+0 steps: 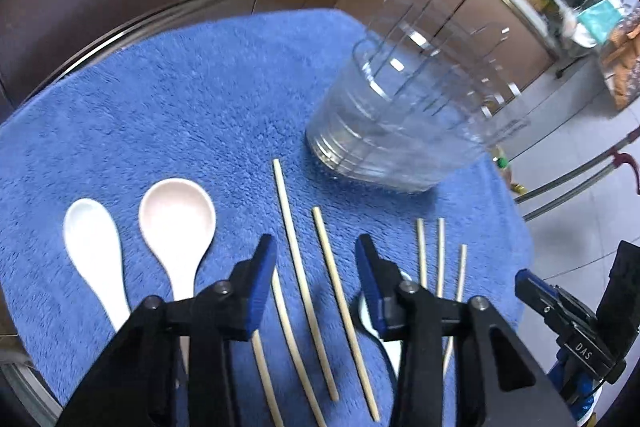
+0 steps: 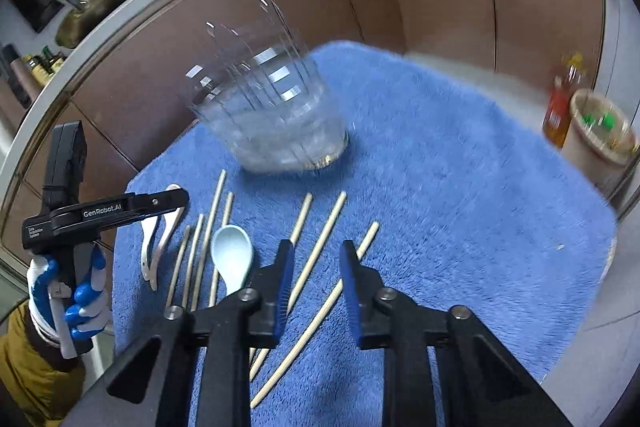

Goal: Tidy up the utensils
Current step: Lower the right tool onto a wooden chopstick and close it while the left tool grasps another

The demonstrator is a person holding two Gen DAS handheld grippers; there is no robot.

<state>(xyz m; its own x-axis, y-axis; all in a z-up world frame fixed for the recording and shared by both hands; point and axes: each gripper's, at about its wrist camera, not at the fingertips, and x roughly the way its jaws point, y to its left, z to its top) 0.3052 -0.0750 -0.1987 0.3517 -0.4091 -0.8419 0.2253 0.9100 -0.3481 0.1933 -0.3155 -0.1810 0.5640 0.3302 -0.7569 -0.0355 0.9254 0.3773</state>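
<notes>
So nothing's been sorted yet as far as I can tell, everything's laid out flat on the blue towel [image 1: 180, 99] and I'm hovering over it with both tools. Going left to right from my left-hand camera: a white spoon [image 1: 94, 251], then a pinkish spoon [image 1: 176, 223], both with bowls pointing away from me and handles running back toward me. My left gripper [image 1: 316, 267] hangs right over the middle with its jaws apart and nothing between them. Under it are the long chopsticks [image 1: 298, 267], lying lengthwise, tips pointing away toward the clear plastic holder [image 1: 396, 131], fanned out a bit instead of parallel. Just right of those there's a pale blue spoon [image 2: 232, 259], bowl away from me too, with a few shorter sticks [image 1: 440, 259] beside it, same lengthwise direction. The holder stands upright at the far side of the towel, well apart from the spoons; it's blurry, so I can't make out its dividers properly. My right gripper [image 2: 316, 275] is open as well, empty, sitting above two more chopsticks. I reckon the next move is dropping onto one stick, pinching across its thin side near the middle, then tipping it upright to get it into the holder
</notes>
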